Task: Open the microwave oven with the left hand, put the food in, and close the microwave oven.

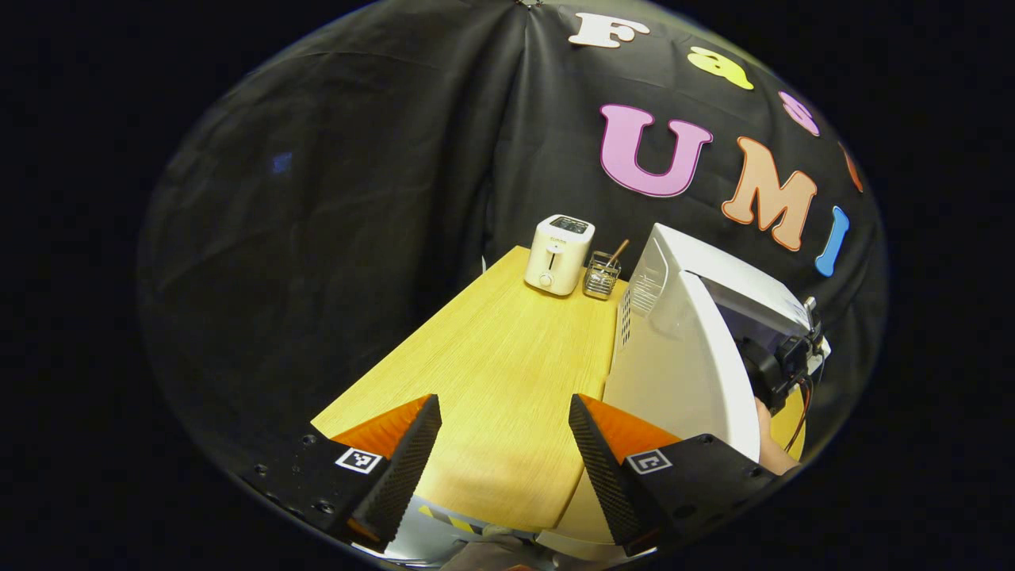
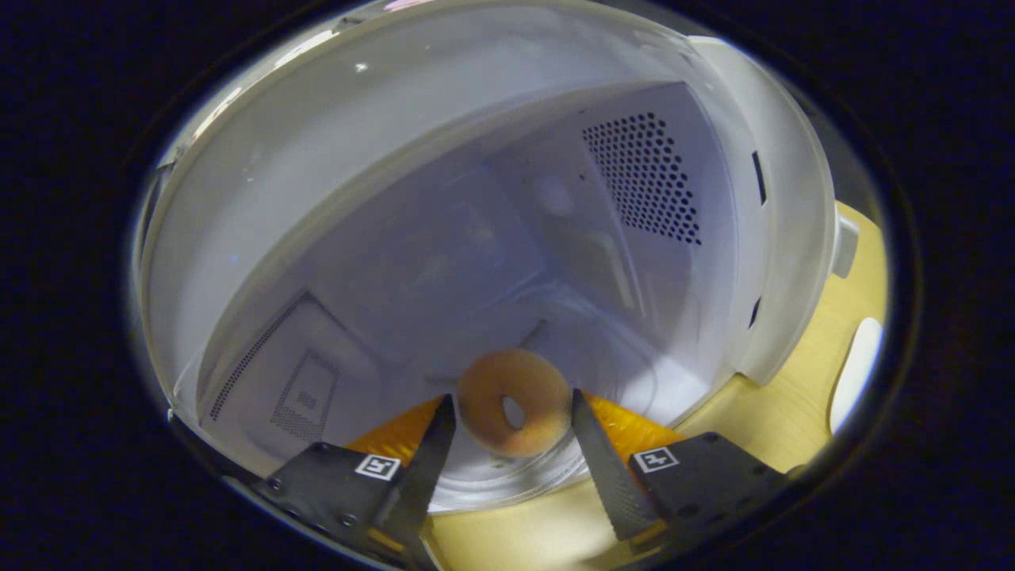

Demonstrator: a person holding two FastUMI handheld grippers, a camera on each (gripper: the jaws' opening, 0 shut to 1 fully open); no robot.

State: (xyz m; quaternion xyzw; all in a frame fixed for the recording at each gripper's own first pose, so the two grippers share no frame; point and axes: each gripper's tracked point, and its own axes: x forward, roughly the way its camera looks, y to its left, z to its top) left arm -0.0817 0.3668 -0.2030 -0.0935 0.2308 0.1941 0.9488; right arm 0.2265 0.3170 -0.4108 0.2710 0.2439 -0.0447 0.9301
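Note:
The white microwave (image 1: 714, 277) stands on the right of the wooden table (image 1: 507, 349), its door (image 1: 674, 373) swung open towards me. My left gripper (image 1: 504, 404) hangs open over the table, left of the door, with nothing between its fingers. My right gripper (image 1: 781, 365), with a hand behind it, reaches into the oven's mouth. In the right gripper view a tan ring doughnut (image 2: 515, 373) sits between the fingers of my right gripper (image 2: 512, 394), which touch both its sides. It hangs just over the glass turntable (image 2: 603, 373) inside the white cavity (image 2: 642, 174).
A white toaster (image 1: 559, 254) and a wire holder (image 1: 603, 276) with utensils stand at the far end of the table. To the right of the oven lies a white plate-like object (image 2: 852, 373) on the wood (image 2: 785, 404). Black cloth walls the booth.

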